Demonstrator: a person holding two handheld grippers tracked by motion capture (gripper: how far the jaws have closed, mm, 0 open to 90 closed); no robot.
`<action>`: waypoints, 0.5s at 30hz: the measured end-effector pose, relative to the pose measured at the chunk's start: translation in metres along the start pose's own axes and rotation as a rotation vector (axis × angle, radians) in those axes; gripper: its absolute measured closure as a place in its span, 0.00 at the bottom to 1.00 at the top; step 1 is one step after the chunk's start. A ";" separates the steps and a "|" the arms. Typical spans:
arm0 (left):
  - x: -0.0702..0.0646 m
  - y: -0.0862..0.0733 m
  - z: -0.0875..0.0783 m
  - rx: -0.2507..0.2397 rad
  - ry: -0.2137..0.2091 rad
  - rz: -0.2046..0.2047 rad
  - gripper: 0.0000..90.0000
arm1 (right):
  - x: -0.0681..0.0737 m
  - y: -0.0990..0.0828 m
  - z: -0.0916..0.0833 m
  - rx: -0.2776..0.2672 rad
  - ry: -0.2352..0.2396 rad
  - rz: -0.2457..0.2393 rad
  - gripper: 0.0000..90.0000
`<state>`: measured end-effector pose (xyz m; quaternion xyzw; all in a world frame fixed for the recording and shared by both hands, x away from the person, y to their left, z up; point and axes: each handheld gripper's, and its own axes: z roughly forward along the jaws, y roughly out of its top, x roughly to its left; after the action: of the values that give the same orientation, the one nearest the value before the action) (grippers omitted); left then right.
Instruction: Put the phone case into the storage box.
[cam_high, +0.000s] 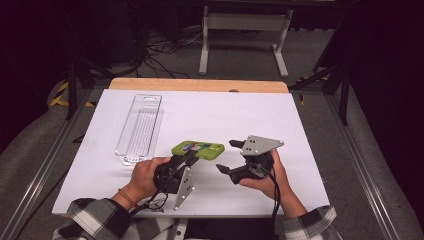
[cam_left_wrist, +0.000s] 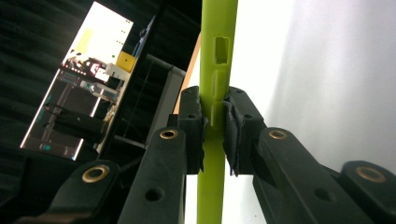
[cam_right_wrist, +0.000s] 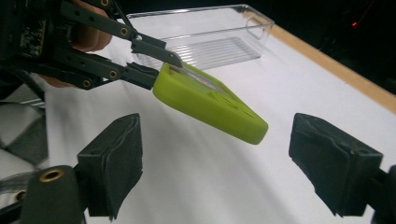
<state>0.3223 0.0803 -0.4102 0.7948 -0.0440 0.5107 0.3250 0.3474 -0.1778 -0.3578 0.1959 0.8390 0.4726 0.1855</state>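
Plaid sleeves (cam_high: 95, 212), two, at the near edge of the high view; hands on both grippers.

Left gripper (cam_high: 192, 159): jaws clenched on one end of the green phone-shaped device (cam_high: 198, 149); grey plate hangs at its near side. Its own view looks along the device's thin edge (cam_left_wrist: 215, 70), pinched between both black pads (cam_left_wrist: 192, 126).

Green device: held off the white table (cam_high: 250, 115), tilted, free end pointing toward the right gripper; screen face up in the high view, seen between the right gripper's jaws in that gripper's view (cam_right_wrist: 210, 103).

Right gripper (cam_high: 231, 156): jaws spread wide, released, nothing between the pads (cam_right_wrist: 114, 161); just beside the device's free end, not touching.

Clear plastic tray (cam_high: 140, 125): long, ridged floor, lying on the table's left part, apart from the device.

Wooden strip (cam_high: 200, 85): along the table's far edge.
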 end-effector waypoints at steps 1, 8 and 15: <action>0.001 0.000 0.000 -0.002 0.002 0.000 0.87 | 0.001 0.000 0.000 -0.003 -0.018 -0.012 0.20; 0.008 -0.004 -0.002 -0.010 -0.011 -0.067 0.87 | 0.003 -0.006 -0.001 -0.021 -0.087 -0.058 0.20; 0.013 -0.008 -0.002 -0.027 -0.027 -0.125 0.87 | 0.005 -0.013 -0.004 -0.035 -0.134 -0.074 0.19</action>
<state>0.3305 0.0912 -0.4024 0.7983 -0.0053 0.4780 0.3662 0.3396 -0.1845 -0.3677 0.1927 0.8230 0.4658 0.2619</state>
